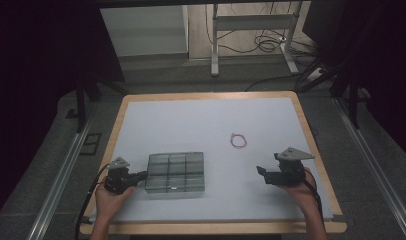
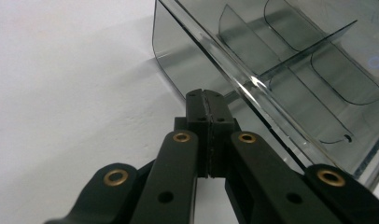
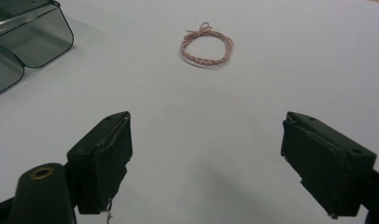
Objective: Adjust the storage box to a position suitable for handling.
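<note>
The left gripper [image 2: 207, 100] is clenched, its jaws pressed flat together with nothing between them. Its tip sits at the left wall of the clear compartment box [image 1: 175, 172]; whether it touches the wall cannot be told. In the left gripper view the box's rim [image 2: 253, 86] runs diagonally just past the closed tip, with the inner dividers [image 2: 313, 44] beyond it.

The right gripper [image 3: 206, 158] is released: its jaws stand wide apart over bare table. It hovers to the right of the box, well apart from it. The pink braided cord loop [image 3: 207, 45] lies flat on the white table surface [image 1: 201, 120], to the right of the box and beyond it, and straight ahead of the open jaws.

Probable faults from this position:

- Missed pickup. The loop is thin and lies flush on the surface. If the jaws close too high, they are likely to meet above it.
- Loop displacement. A jaw that lands on the loop may push it aside rather than capture it.
- Box shift. The box appears light. A sideways push from the clenched left gripper could slide it across the smooth surface and move the target compartment.
- Snag on rim. A dangling loop could catch on the rim or a divider during placement.
</note>
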`<action>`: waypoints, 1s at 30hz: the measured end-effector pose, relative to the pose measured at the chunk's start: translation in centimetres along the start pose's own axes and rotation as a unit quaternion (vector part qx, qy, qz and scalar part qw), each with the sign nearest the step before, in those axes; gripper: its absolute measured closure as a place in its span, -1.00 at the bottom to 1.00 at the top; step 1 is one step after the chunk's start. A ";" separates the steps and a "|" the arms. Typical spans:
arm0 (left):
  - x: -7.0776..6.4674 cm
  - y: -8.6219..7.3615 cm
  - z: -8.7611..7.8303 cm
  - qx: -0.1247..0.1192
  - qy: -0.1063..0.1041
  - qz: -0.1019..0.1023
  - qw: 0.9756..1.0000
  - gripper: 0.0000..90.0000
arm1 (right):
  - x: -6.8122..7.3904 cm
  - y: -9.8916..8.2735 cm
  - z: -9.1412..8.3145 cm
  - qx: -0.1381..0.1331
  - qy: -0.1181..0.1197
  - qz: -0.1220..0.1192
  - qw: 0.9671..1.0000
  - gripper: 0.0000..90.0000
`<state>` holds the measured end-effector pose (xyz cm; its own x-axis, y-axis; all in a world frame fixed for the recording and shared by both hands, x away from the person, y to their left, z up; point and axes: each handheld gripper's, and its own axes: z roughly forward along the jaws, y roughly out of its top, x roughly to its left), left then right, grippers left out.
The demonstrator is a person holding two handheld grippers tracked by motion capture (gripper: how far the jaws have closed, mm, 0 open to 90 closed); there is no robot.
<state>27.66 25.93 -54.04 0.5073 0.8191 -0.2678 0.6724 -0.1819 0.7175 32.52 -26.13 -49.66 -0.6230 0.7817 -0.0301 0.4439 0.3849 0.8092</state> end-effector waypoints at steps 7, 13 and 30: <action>-0.4 0.0 0.7 -0.009 -0.015 -0.005 1.000 1.00 | 0.0 0.0 -0.1 0.000 0.001 0.000 1.000 -0.65; -1.1 0.3 1.3 -0.002 -0.020 0.006 1.000 1.00 | 0.1 0.0 0.0 0.002 0.003 0.000 1.000 -0.65; -2.5 1.6 3.0 0.004 -0.041 0.010 0.999 1.00 | 0.3 0.0 0.3 0.007 0.007 -0.002 1.000 -0.65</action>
<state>29.08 22.01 -54.18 0.5624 0.7684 -0.3055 0.6666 -0.2026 0.7174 32.52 -25.81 -49.86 -0.6343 0.7727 -0.0254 0.4500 0.3957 0.8005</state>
